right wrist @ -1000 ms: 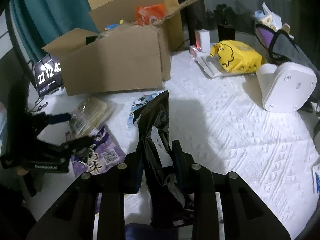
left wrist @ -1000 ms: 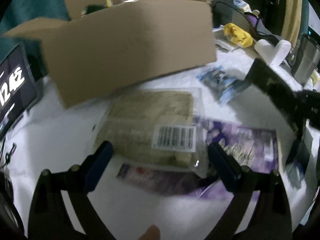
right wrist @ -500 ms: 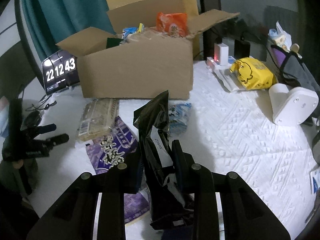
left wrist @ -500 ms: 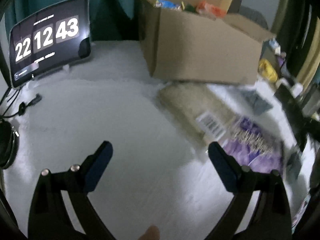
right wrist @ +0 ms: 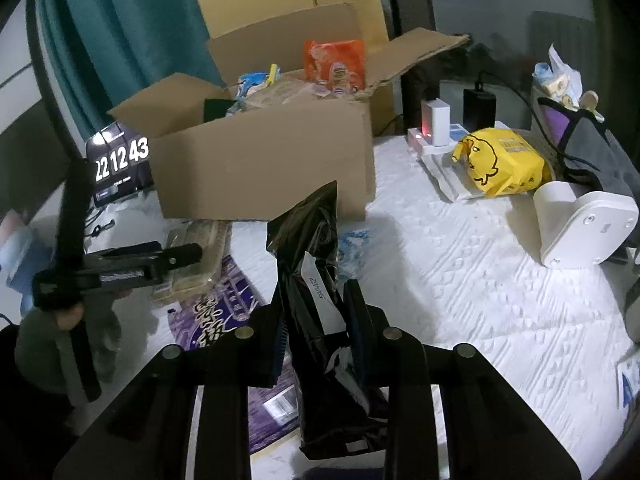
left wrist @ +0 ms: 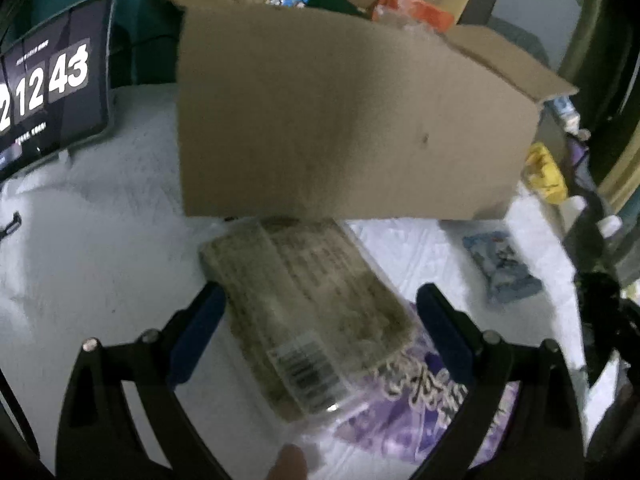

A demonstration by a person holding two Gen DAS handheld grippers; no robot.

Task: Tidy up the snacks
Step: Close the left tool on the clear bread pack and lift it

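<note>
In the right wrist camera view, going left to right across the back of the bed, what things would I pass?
Black flip-clock display → open brown cardboard box → small white charger block → yellow crinkled snack bag → white plastic stand.

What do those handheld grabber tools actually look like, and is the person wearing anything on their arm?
Both are black, forked plastic frames with silver bolts at the joints. The left gripper and right gripper each end in two jaws lined with dark blue pads. Seen from the right wrist camera, the left tool has a long black handle with small white lettering on its side. A grey-green sleeve covers the arm holding it.
</note>
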